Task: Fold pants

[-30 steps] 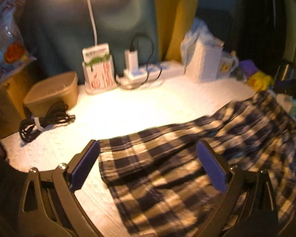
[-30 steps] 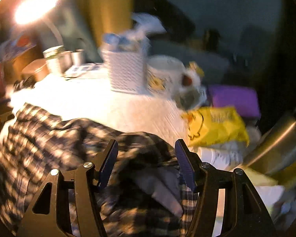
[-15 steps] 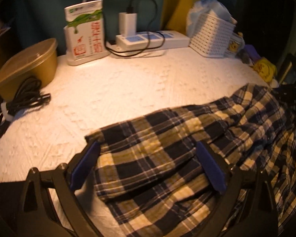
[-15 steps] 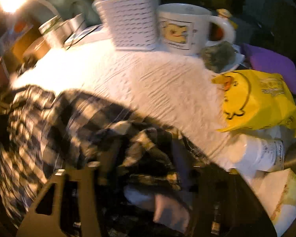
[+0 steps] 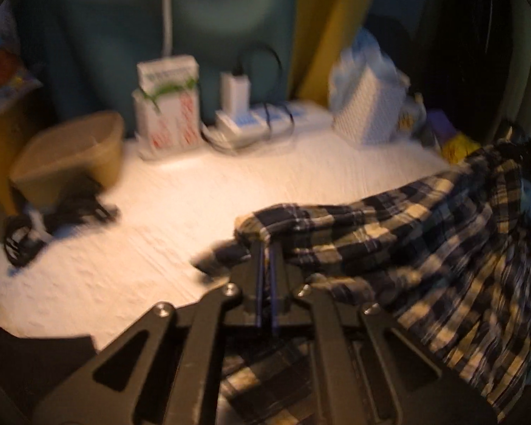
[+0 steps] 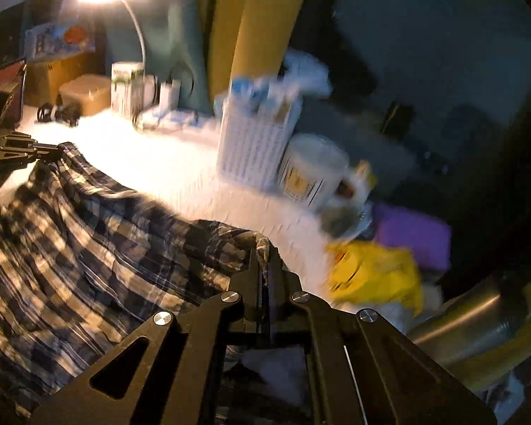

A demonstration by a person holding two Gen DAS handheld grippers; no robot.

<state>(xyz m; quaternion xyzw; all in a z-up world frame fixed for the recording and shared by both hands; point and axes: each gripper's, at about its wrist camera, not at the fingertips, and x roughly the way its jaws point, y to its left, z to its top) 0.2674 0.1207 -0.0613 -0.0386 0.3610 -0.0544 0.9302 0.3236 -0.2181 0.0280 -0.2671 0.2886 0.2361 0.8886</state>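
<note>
I can read no text anywhere; both views are blurred. The white carton (image 5: 168,106) at the back edge of the table (image 5: 159,212) carries green and red print, too smeared to make out. The white mug (image 6: 311,173) near the table's right edge shows a yellow picture, and the yellow bag (image 6: 375,276) dark markings, none legible.

The pants (image 5: 407,233) are plaid in dark navy and pale cream. Both sets of tongs, left (image 5: 265,248) and right (image 6: 263,253), are black with blue-violet pads. The surface (image 5: 194,191) wears a white textured cover. A tan container (image 5: 70,156), a white lattice basket (image 6: 255,145), a white mug (image 6: 311,170) with a yellow print, a yellow bag (image 6: 375,276) and a purple item (image 6: 414,237) stand around, before a teal wall (image 5: 106,35) and mustard curtain (image 6: 258,17).
</note>
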